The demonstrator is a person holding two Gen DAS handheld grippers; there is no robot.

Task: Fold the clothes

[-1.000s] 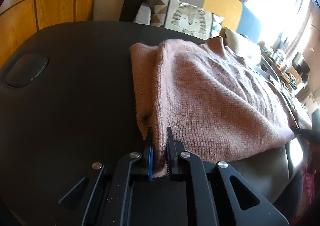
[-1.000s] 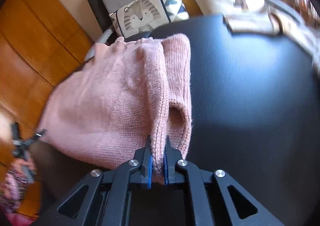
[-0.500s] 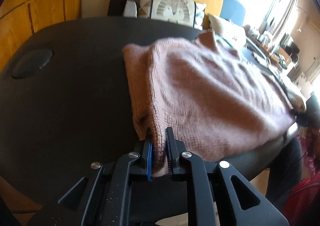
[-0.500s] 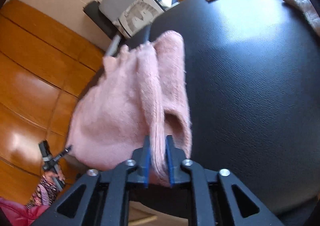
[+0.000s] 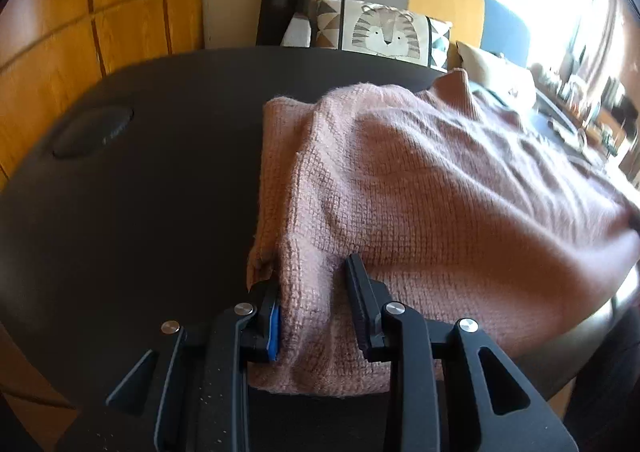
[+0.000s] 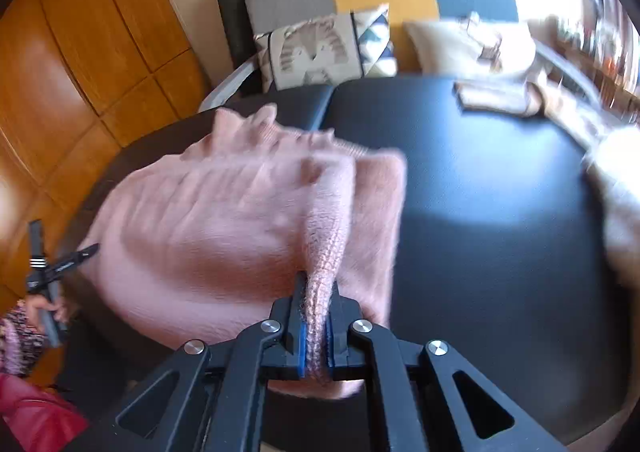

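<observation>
A pink knit sweater [image 5: 440, 192] lies folded on the black padded table [image 5: 140, 212], its near edge hanging over the table's front. My left gripper [image 5: 312, 276] is at the sweater's near left corner. Its jaws are opening, and a fold of knit sits loosely between them. In the right wrist view the sweater [image 6: 224, 220] is bunched and lifted at its near right corner. There my right gripper [image 6: 318, 282] is closing tight on a thick fold, pads pressed into it. The left gripper [image 6: 60, 264] also shows at the far left edge, held by a hand.
A tiger-print cushion [image 5: 384, 32] rests on a sofa behind the table. Folded beige clothes [image 6: 492, 96] lie at the table's far right, and a pale garment [image 6: 616, 192] at its right edge. A round recess [image 5: 94, 130] marks the table's left end. Wooden panelling stands left.
The left jaws have spread apart from a tight pinch on the sweater corner. The right gripper loosened briefly, then clamped again, and has risen with its fold.
</observation>
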